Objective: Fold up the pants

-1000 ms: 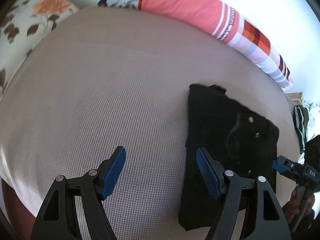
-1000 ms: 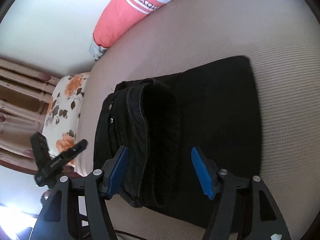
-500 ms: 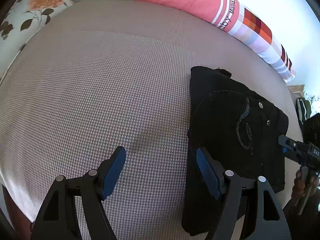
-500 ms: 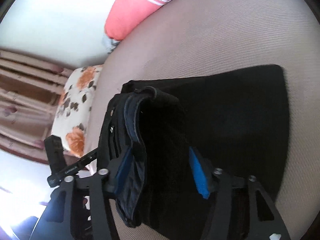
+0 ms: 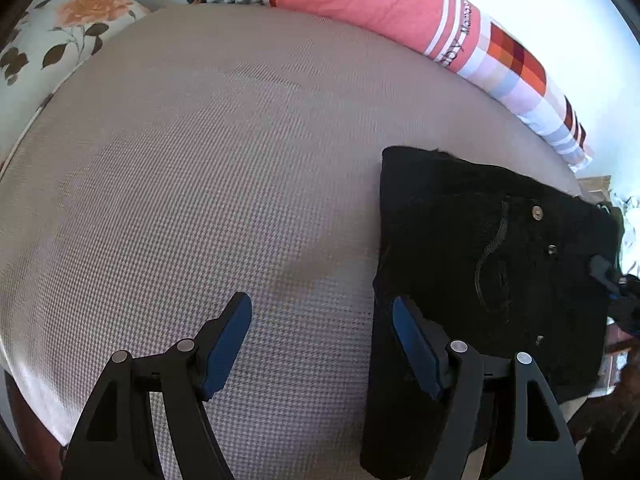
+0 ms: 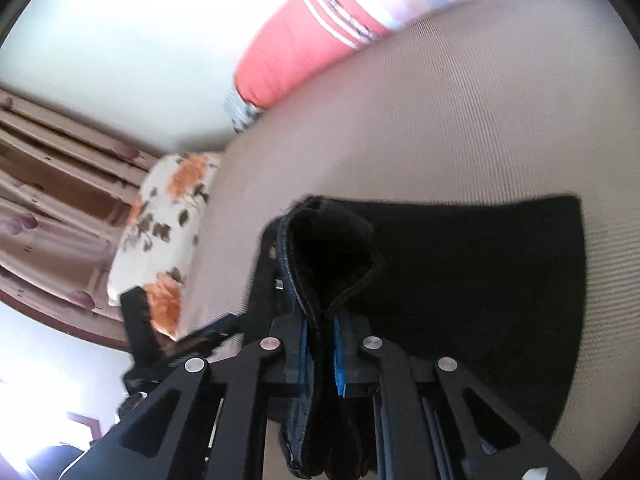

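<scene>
Black folded pants [image 5: 500, 248] lie on the right side of the bed, buttons and a stitched pocket facing up. My left gripper [image 5: 320, 304] hovers open over the sheet, its right finger above the pants' left edge, nothing between the pads. In the right wrist view the jaws of my right gripper [image 6: 320, 318] are closing on a thick folded edge of the pants [image 6: 480, 272]. The blue pads pinch the cloth, and that edge is raised off the bed. Only the tip of the right gripper [image 5: 608, 276] shows at the pants' right edge in the left wrist view.
The bed [image 5: 200, 160] has a beige checked sheet, bare to the left of the pants. A long pink striped bolster [image 5: 380, 4] lies along the far side by the wall. A floral pillow [image 5: 60, 28] sits at the left corner. Brown curtains [image 6: 48, 184] hang beyond it.
My right gripper went from wide open around the pants' folded edge to pinching it, and it rose a little with the cloth. The left gripper stayed open in about the same place.
</scene>
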### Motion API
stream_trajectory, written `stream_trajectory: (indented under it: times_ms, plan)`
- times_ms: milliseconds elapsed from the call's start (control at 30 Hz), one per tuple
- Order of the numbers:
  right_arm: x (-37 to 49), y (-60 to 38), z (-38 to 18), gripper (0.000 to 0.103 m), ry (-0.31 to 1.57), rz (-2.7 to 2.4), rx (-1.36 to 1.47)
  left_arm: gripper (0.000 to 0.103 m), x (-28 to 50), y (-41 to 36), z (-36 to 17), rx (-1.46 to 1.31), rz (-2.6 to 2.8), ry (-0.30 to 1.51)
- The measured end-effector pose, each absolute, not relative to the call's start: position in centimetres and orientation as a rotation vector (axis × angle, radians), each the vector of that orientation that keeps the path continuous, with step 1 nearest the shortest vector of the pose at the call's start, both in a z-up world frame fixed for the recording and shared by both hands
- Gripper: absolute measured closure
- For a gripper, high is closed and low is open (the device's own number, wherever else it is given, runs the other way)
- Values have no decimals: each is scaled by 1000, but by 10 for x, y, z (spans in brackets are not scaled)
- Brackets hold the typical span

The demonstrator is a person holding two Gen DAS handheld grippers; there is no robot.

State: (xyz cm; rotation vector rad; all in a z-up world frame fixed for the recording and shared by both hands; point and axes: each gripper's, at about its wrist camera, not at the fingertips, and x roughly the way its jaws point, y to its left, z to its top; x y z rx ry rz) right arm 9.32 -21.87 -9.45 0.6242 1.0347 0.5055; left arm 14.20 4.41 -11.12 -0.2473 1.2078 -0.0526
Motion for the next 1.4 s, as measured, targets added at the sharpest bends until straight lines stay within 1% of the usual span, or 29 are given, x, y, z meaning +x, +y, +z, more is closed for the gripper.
stream_trajectory:
  times_ms: [100,233,333,433,533,700,733,800,867,1033,1167,1400]
  plan:
    - [86,-226,-70,93,986,477,616,29,147,35,-102,-229,-75,1184]
    - [80,-254,-62,93,961,404,603,29,154,16,-93,-190,-107,1163]
    - [81,-280,-85,93,990,320,634,29,162,-1,-89,-142,-129,1146]
    - [80,-301,-122,94,1049,230,681,29,168,-15,-92,-100,-146,1146]
    - [78,-308,-142,93,1057,177,655,29,172,-23,-100,-83,-156,1168]
    - [84,-301,-147,88,1066,164,617,29,178,-35,-125,-39,-162,1206]
    - [85,-300,-146,88,1070,162,613,29,178,-36,-126,-40,-165,1199]
    - [83,-301,-143,82,1080,148,615,29,178,-36,-125,-44,-166,1199]
    - [77,-299,-137,81,1092,130,591,29,177,-35,-123,-49,-166,1205]
    - [51,-291,-122,81,1108,102,502,29,163,-33,-118,-41,-155,1207]
    - [25,-289,-115,82,1118,116,506,29,146,-32,-117,-64,-176,1222]
    - [2,-282,-113,92,1124,126,487,29,119,-40,-116,-64,-220,1232]
